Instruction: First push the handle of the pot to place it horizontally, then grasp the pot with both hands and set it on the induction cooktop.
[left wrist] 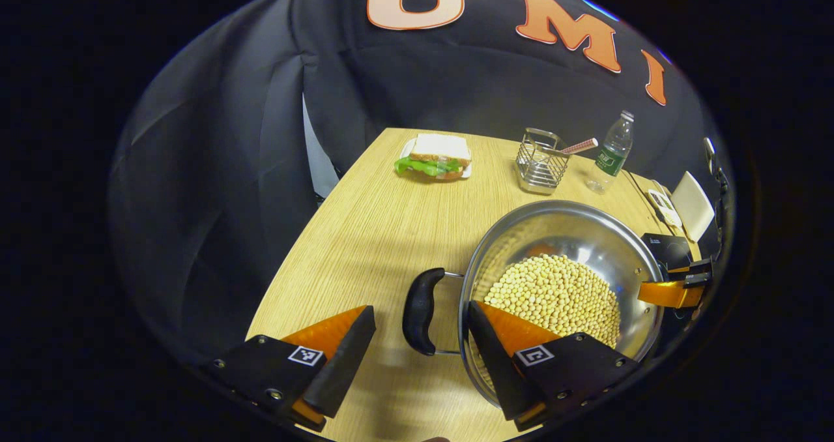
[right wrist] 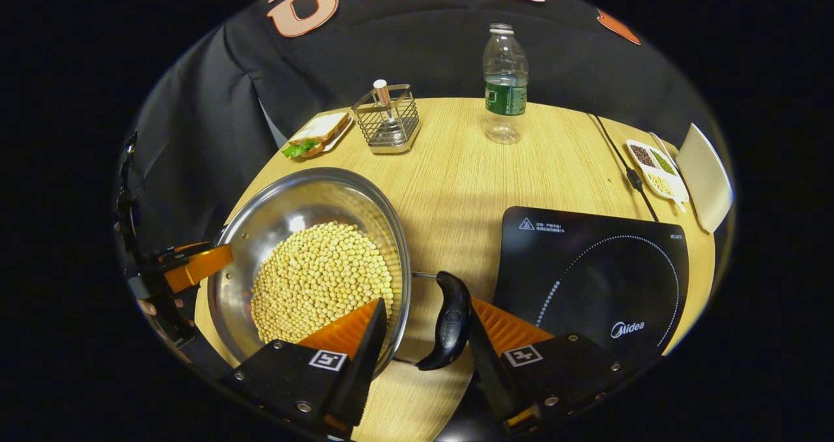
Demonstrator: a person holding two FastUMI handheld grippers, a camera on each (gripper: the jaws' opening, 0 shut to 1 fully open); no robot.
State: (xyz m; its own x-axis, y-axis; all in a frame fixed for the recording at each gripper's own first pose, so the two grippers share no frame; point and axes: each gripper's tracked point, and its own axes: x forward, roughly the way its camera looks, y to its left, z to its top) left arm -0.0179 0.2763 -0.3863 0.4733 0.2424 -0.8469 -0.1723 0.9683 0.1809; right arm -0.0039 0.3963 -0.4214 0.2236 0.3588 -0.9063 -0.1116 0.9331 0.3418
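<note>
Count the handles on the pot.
2. One handle sits on the pot's side between the left tongs' fingers; the other handle sits on the opposite side, between the right tongs' fingers, next to the induction cooktop.

left hand-held gripper (left wrist: 420, 338): jaws spread wide | right hand-held gripper (right wrist: 427, 338): jaws spread wide

silver pot (right wrist: 306, 207), black handles (right wrist: 449, 321), seemingly yellow beans (right wrist: 319, 279)

Bright overhead light, sharp focus, glare inside the pot (left wrist: 573, 233), fisheye-bent edges.
</note>
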